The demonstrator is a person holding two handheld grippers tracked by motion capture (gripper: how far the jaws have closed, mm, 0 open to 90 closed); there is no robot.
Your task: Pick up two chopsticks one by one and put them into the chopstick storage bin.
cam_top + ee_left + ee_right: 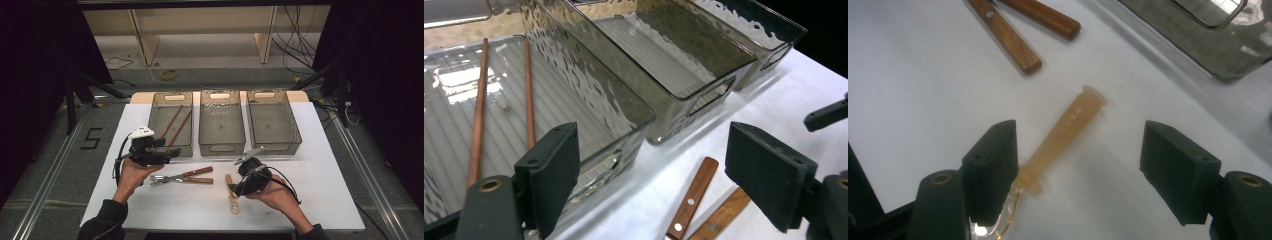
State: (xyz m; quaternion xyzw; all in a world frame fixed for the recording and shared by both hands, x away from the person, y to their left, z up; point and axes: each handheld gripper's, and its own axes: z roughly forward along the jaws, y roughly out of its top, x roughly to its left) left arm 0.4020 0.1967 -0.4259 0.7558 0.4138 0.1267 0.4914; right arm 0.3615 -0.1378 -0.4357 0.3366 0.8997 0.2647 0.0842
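Note:
My left gripper [173, 153] hovers at the near right corner of the left smoked bin [154, 120], jaws open and empty. In the left gripper view the left gripper [659, 170] frames that bin's wall [624, 100]. Two brown chopsticks [176, 125] lie inside it, and the chopsticks [478, 110] show through the ribbed floor. My right gripper [234, 189] points down over an amber translucent spoon [233, 197]. In the right gripper view the right gripper [1085, 170] stands open around the spoon's handle [1068, 125]. The handle lies close to one pad and is not gripped.
Two wooden-handled utensils [187, 176] lie on the white table [325, 200] between the grippers, and their handles [1008, 40] show in the right gripper view. A middle bin [221, 147] and a right bin [296, 131] stand empty at the back.

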